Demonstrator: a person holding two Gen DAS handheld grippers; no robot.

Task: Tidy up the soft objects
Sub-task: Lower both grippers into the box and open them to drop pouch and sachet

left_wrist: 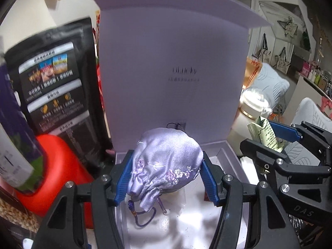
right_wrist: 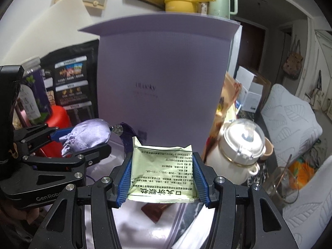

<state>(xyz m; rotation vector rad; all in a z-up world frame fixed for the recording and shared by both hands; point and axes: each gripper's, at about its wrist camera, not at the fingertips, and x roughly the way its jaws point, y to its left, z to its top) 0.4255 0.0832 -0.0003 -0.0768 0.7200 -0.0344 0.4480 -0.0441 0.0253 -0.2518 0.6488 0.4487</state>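
A: Nearest the left wrist camera, what's there?

B: The left gripper point(left_wrist: 167, 178), its blue ribbed pads pinching a lilac satin drawstring pouch with embroidered flowers point(left_wrist: 166, 166) from both sides. The pouch's purple cord point(left_wrist: 145, 217) dangles below.

A: And where does the pouch sit?

B: It hangs above the white lining of an open lavender gift box point(left_wrist: 223, 152), just in front of the box's upright lid point(left_wrist: 172, 62).

A: The other claw?

B: The right gripper point(right_wrist: 162, 179) is clamped on a pale green paper sachet printed with black text point(right_wrist: 161, 174), pads pressing its two side edges. The sachet is also held over the open box, to the right of the pouch, and the two grippers are side by side.

A: Around the box?

B: On its left, a black printed stand-up bag point(left_wrist: 54, 78) and a red plastic container point(left_wrist: 60, 166). On its right, a white pot with a clear domed lid point(right_wrist: 240, 145).
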